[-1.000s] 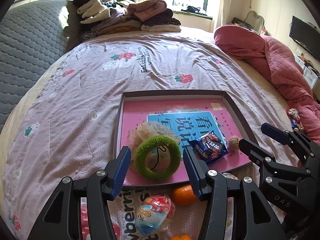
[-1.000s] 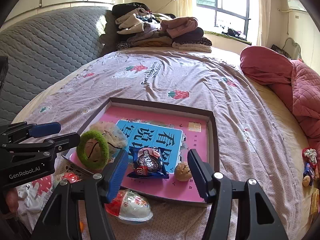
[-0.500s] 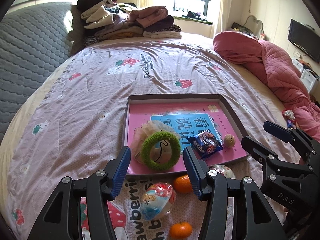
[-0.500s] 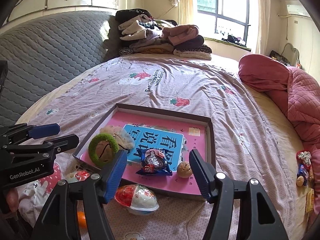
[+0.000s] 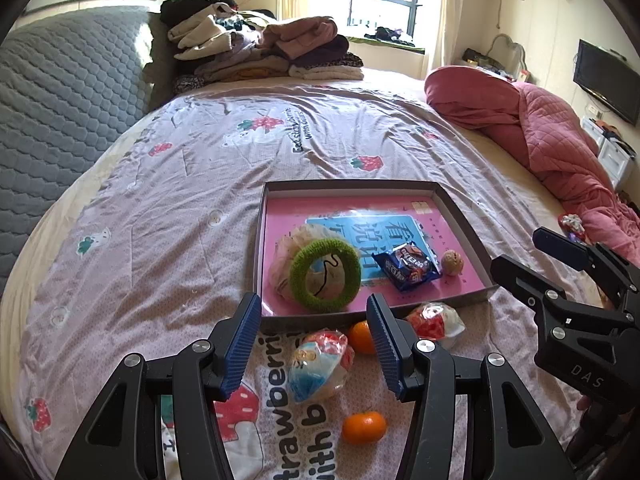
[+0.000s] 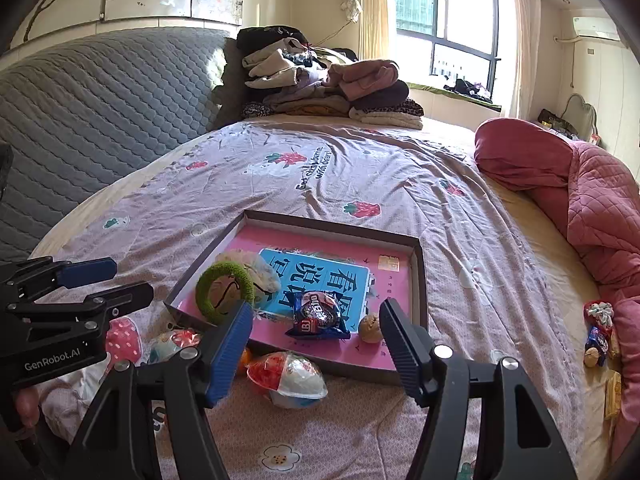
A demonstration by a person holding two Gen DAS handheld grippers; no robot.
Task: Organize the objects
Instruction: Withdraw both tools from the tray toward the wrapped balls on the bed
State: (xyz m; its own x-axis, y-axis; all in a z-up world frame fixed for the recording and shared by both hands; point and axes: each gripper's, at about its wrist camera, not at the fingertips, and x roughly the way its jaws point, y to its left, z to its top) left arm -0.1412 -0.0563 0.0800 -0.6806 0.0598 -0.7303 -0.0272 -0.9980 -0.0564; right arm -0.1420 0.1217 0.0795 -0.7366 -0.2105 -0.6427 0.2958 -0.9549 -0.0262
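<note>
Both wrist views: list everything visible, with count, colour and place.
Shallow cardboard tray: one, pink floor, dark rim, on the bed.
Fuzzy green ring: one, in tray, over a pale mesh pouf.
Blue snack packet: one, in tray.
Walnut: one, tan, in tray beside the packet.
Wrapped toy eggs: two, red, white and blue, in front of tray.
Tangerines: two, orange, in front of tray.
Folded clothes pile: one, mixed colours, far end.
Quilted pink blanket: one, bed's right.
Left gripper: open.
Right gripper: open.
</note>
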